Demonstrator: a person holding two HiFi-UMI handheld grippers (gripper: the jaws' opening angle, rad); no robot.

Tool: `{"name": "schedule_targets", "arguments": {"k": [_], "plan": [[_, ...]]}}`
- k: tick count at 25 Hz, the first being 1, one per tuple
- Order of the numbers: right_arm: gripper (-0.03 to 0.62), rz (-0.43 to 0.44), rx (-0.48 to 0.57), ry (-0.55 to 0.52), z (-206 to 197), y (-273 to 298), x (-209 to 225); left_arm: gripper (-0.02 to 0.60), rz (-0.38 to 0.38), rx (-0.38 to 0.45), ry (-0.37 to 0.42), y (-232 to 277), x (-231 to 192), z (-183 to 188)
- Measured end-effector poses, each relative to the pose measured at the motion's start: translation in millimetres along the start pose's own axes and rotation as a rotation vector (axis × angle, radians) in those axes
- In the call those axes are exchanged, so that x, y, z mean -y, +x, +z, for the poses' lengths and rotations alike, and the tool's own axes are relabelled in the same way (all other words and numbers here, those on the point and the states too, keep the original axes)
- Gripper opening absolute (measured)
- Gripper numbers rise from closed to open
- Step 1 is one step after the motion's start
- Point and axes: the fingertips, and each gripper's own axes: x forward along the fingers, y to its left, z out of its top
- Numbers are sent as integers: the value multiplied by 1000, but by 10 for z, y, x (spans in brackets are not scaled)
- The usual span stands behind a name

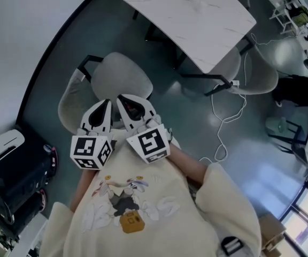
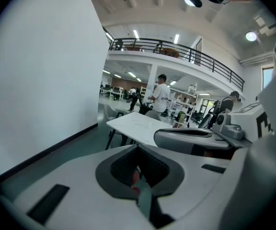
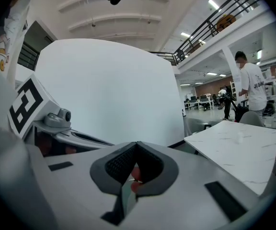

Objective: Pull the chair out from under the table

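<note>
Over the chair (image 1: 119, 78), seemingly past the table edge (image 1: 189, 55), left tool (image 2: 138, 148) and right tool (image 3: 137, 143) are closed.

Grey chair (image 1: 121, 77), white marbled table (image 1: 197, 20), teal floor (image 1: 197, 123).

The glossy dark green floor (image 1: 197, 116) carries a white marble-patterned table (image 1: 197, 20) on black legs at 1 o'clock in the head view. A grey chair (image 1: 119, 79) stands at 11 o'clock, clear of the tabletop. A second chair (image 1: 263, 76) sits at 2 o'clock, partly under the tabletop. A white cable (image 1: 218, 119) loops over the floor at 3 o'clock. A black case (image 1: 15, 167) stands at 8 o'clock.
</note>
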Motion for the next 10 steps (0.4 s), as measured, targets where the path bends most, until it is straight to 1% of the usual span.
{"name": "schedule_targets", "arguments": {"k": [5, 10], "plan": [[9, 1, -2, -13, -44, 6, 64, 9, 17, -7, -10, 39, -7, -28], [9, 8, -18, 55, -29, -30, 28, 9, 18, -21, -4, -2, 28, -23]]}}
